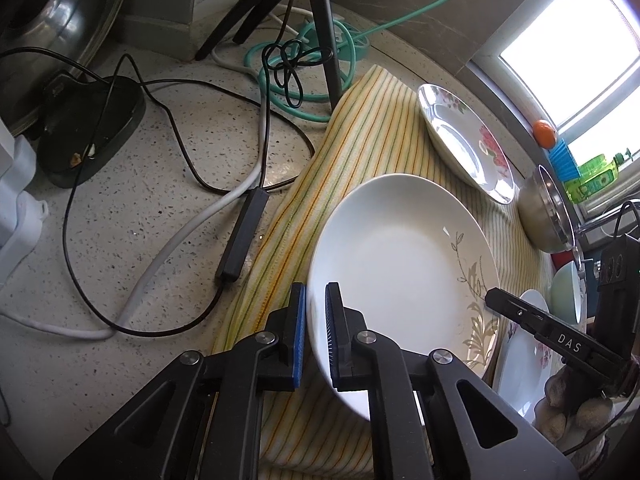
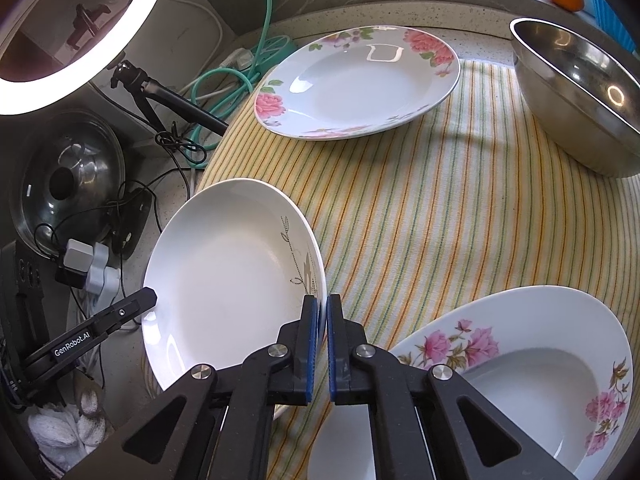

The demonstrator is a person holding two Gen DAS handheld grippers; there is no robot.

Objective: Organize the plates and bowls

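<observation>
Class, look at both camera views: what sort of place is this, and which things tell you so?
Most likely a home kitchen counter beside a window. Clues: a speckled stone countertop, floral plates and a steel bowl laid on a striped cloth, and a pot lid leaning nearby.

Lettering "DAS", white on black, stands on the side of the right gripper (image 1: 494,298), seen in the left wrist view to the right of the near claw and reaching the rim of the white plate (image 1: 400,264). Lettering "GenRobot.AI", white on black, stands on the arm of the left gripper (image 2: 150,294), seen in the right wrist view to the left of the near claw. No other text is legible.
</observation>
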